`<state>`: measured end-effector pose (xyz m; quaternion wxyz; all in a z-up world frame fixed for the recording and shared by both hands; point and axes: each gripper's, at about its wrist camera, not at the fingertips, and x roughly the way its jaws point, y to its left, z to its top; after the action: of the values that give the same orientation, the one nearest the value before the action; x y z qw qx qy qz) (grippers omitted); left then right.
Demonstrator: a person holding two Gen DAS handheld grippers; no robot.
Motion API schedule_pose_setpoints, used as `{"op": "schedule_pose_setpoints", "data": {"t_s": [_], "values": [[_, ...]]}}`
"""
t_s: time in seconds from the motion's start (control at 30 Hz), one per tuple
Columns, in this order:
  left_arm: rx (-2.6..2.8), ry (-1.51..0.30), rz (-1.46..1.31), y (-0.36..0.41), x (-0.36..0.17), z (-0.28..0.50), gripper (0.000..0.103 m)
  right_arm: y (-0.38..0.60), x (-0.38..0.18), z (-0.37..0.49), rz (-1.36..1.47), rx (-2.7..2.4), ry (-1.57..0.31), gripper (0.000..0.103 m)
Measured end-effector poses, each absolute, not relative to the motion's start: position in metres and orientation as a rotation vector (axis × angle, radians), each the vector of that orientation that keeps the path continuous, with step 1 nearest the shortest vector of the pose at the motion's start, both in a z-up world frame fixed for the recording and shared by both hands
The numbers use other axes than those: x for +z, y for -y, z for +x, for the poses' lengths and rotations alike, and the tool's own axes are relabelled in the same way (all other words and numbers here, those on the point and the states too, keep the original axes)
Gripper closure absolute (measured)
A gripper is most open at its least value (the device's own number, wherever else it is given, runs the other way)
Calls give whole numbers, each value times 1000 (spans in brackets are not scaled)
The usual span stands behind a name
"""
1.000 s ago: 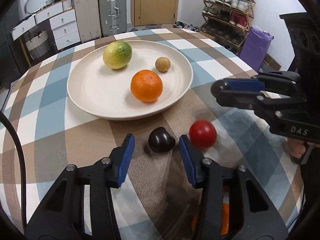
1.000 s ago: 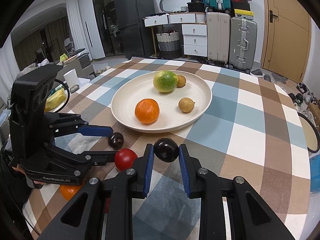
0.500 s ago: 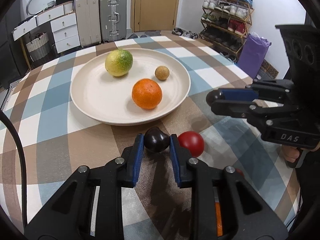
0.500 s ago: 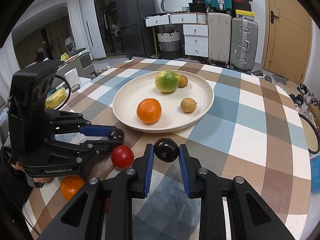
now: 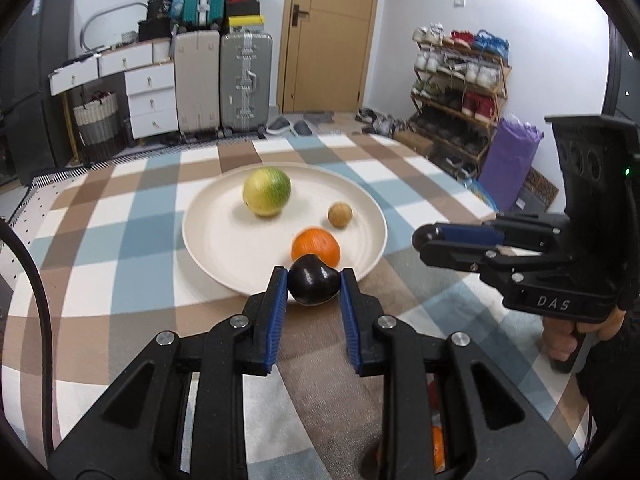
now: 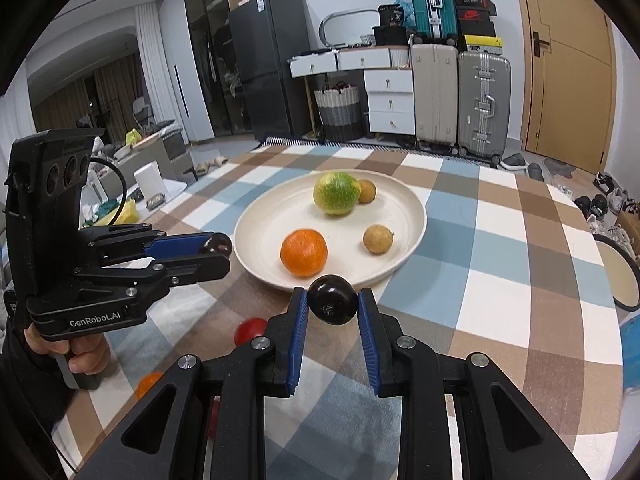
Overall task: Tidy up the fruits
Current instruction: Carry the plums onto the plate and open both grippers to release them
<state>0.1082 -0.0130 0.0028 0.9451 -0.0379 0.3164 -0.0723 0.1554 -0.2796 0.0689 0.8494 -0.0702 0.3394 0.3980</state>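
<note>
Left wrist view: a plum (image 5: 313, 285) is clamped by left gripper (image 5: 313, 286), lifted for plate (image 5: 208, 252); right gripper (image 6: 332, 306) clamps another (image 6: 332, 305).

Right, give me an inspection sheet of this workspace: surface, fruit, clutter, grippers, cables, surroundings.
Surface: checked tablecloth, cream plate on it.
Job's things: orange, green-yellow citrus and two small brown fruits on the plate; red fruit and another orange on the cloth.
Clutter: nothing seen.
Grippers: left gripper clamps a dark plum; right gripper clamps another dark plum.
Cables: black cable at left.
Surroundings: suitcases, drawers, fridge, shoe rack.
</note>
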Motion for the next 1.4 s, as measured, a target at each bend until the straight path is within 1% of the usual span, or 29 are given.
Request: {"op": "schedule_pose_setpoints", "data": {"t_s": [0.27,0.47,0.7,0.97,1.4], "values": [[-88,-573,-111,-5,27,107,80,274,81,166,-124,798,-688,77],[-47,-552,-120,-13,31,116,80,271,88,177,-97,775,-665,77],[-20,-555,-130,-17,22,140,80,263,84,194,-65,767,-679,77],[-13,-575,-136,-18,2,159,80,256,68,211,-46,756,-721,77],[-32,-614,-101,-9,-13,171,80,241,53,214,-111,741,-775,77]]}}
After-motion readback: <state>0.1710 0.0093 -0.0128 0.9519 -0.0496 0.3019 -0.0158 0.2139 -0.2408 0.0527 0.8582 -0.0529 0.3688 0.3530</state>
